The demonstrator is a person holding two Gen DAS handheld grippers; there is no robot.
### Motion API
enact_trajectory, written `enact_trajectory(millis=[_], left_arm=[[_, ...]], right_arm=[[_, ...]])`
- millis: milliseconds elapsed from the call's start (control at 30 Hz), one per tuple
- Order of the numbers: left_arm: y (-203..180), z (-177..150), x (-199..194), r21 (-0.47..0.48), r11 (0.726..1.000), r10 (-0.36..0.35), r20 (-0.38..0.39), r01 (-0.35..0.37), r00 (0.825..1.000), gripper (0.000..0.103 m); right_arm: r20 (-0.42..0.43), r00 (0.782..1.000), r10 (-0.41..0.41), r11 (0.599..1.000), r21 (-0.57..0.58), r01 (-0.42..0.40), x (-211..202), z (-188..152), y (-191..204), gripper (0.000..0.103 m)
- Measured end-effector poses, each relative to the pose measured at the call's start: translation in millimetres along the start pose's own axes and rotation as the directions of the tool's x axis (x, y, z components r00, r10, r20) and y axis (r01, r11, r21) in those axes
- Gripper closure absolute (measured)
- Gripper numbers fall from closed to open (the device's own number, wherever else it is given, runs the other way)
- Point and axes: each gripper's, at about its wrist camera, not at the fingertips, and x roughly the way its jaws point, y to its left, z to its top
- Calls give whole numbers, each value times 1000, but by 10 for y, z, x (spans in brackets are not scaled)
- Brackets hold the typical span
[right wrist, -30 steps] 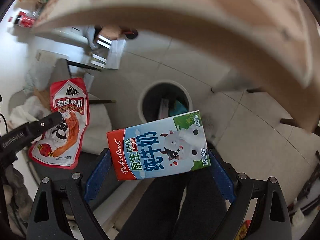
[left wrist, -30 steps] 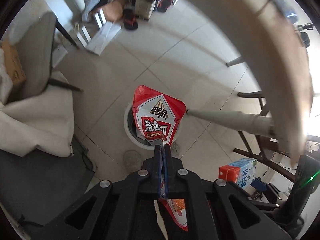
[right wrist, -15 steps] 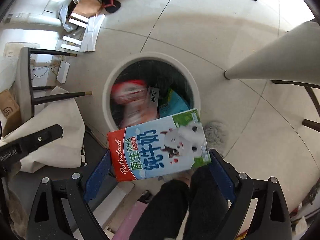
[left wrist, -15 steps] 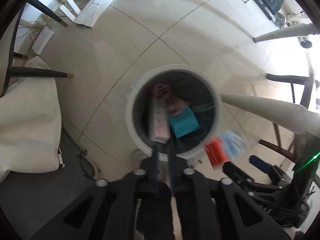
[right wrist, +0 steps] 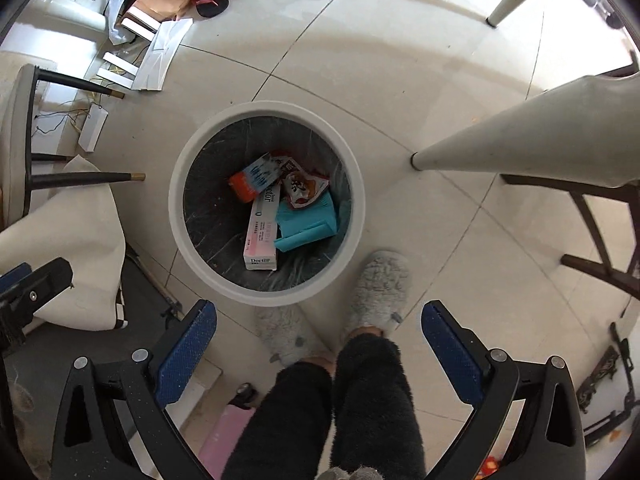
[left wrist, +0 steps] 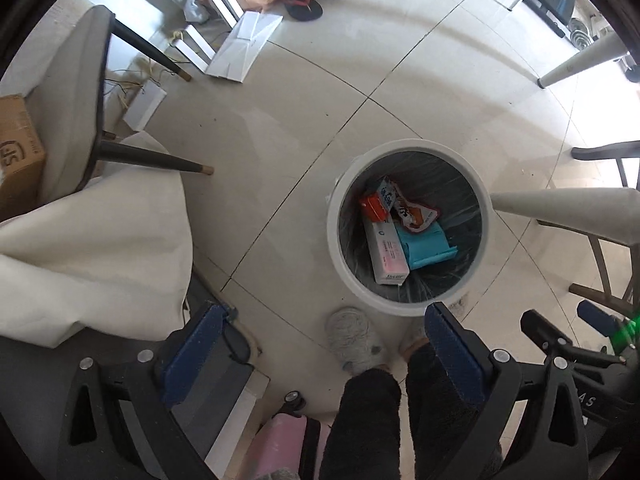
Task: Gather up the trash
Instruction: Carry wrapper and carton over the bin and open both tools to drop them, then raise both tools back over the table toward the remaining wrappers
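Inside bin, milk carton, snack packet

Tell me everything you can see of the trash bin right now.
The trash bin is round, with a thick white rim and a dark plastic liner, upright on the tiled floor. Inside lie a milk carton, a red snack pouch, a long white-pink box and a teal item. Nothing touches the rim.

White bin, black liner, teal box, grey slippers.
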Motion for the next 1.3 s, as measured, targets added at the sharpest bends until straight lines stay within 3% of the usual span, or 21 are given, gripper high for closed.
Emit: enact_trajectory(millis=[333, 700, 933, 1167, 1300], left_arm=[[-82, -271, -669, 33, 999, -9, 26, 8, 1000, 0], [10, -562, -1702, 36, 999, -42, 81, 39, 996, 0], [47, -668, -2652, 14, 1000, -2, 222, -1, 975, 0], [-62, -176, -3415, -33, 999, 14, 369, -2, 929, 0], [-246, 323, -3641, -60, 995, -57, 361, 85, 931, 0]], right_arm=[[49, 999, 2, 1000, 6, -2, -850, -295, -4, 0], [109, 994, 15, 1000, -4, -15, -2195, -640, 41, 0], [143, 984, 104, 995, -10, -103, -3193, -857, 77, 0], [242, 951, 193, 973, 74, -216, -4148, -669, -233, 0], [313, 933, 176, 963, 142, -229, -4556, -359, -642, 0]])
